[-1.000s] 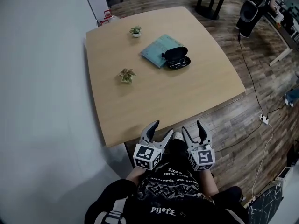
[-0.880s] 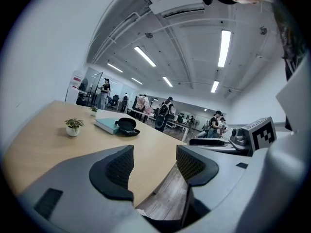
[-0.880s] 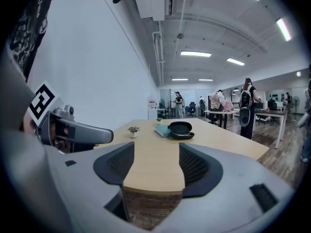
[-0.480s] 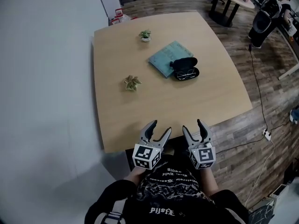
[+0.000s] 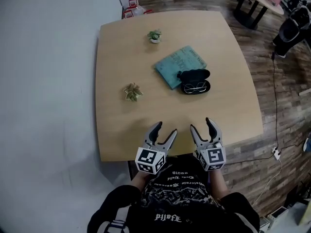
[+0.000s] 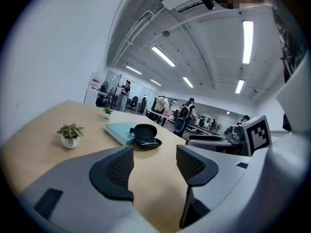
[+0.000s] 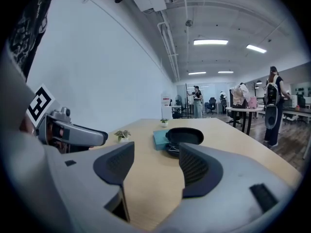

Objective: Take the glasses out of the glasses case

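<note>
Glasses case [image 5: 195, 82] open on table, well beyond both grippers

Head view, looking steeply down on a pale wooden tabletop [image 5: 121, 130]. An open black glasses case [image 5: 195, 75] lies right of centre, toward the right edge, with the glasses [image 5: 195, 87] in its near half. The case meets the near right corner of a teal book [image 5: 177, 64]. One small potted plant [image 5: 155, 36] stands near the far edge and another [image 5: 132, 91] left of centre. The left gripper [image 5: 165, 129] and right gripper [image 5: 201, 125] hover side by side over the near edge, jaws apart, holding nothing.
</note>
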Motion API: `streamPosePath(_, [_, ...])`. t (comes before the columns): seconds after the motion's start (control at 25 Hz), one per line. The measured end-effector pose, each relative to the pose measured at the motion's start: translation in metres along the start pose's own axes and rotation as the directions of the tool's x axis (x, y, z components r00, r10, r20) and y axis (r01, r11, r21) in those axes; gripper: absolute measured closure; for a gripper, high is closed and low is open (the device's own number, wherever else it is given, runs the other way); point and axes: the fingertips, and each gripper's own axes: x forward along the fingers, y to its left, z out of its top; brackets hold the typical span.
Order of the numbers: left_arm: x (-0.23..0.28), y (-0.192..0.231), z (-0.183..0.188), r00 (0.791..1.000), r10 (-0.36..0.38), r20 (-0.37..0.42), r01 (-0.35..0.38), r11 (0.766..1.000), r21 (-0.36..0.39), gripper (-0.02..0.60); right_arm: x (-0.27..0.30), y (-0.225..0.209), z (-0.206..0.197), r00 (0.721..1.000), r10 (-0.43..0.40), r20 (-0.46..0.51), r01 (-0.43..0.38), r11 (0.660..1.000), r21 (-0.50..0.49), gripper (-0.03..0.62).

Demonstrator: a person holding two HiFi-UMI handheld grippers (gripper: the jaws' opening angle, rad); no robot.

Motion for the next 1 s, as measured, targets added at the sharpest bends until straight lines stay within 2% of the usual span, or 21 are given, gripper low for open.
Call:
streamPosePath(0.24, [0.034,0.002,0.007,0.996,0.089,-0.011,-0.089,0.996,-0.015,0.299,0.028,-0.046,0.016,0.998,0.058,-0.016,-0.058,0.998,-0.027,0.299])
streamPosePath(0.36, [0.048,-0.004,0.016,0.995,0.096,0.021,-0.095,0.994,-0.046,0.299,0.041,-0.068,0.028,0.997,0.079,-0.023,-0.08,0.996,-0.046,0.299])
streamPosePath(0.48, [0.062,-0.008,0.024,0.993,0.111,0.042,-0.108,0.992,-0.062,0.299,0.054,-0.081,0.032,0.99,0.131,-0.053,-0.135,0.988,-0.081,0.299])
streamPosePath(0.8, [0.08,-0.008,0.025,0.976,0.215,0.037,-0.213,0.976,-0.031,0.299,0.09,-0.089,0.034,0.94,0.298,-0.168,-0.329,0.923,-0.201,0.299])
streamPosePath(1.0, [0.077,-0.002,0.029,0.964,0.264,0.024,-0.263,0.965,-0.021,0.299,0.107,-0.092,0.039,0.913,0.338,-0.23,-0.394,0.878,-0.272,0.299])
